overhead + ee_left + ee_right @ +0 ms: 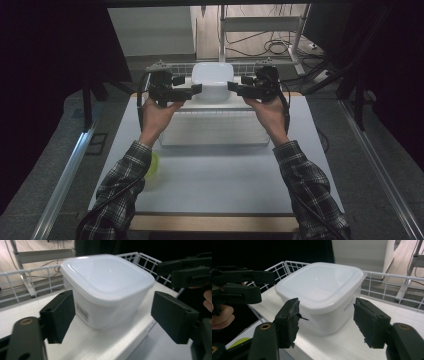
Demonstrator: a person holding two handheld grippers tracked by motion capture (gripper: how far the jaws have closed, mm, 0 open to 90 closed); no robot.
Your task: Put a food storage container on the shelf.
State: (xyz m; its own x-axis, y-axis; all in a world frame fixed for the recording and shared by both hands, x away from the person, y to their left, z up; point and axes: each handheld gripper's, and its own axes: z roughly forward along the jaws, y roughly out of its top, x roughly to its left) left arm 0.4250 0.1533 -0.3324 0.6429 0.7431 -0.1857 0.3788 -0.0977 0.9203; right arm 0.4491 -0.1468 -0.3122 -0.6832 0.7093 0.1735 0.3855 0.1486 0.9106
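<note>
A white square container (212, 80) with a fitted lid stands upright on a raised white shelf (210, 105) at the far side of the table. My left gripper (189, 85) is open at the container's left side and my right gripper (240, 83) is open at its right side. In the left gripper view the container (107, 287) sits between the spread jaws of the left gripper (113, 312), apart from both pads. In the right gripper view the right gripper (329, 320) also straddles the container (324, 290) without touching it.
A white wire rail (165, 66) runs behind the shelf. A pale ribbed tray (215, 131) lies in front of it on the white table (225, 180). A yellow-green object (153, 167) peeks out beside the left sleeve. Dark curtains flank both sides.
</note>
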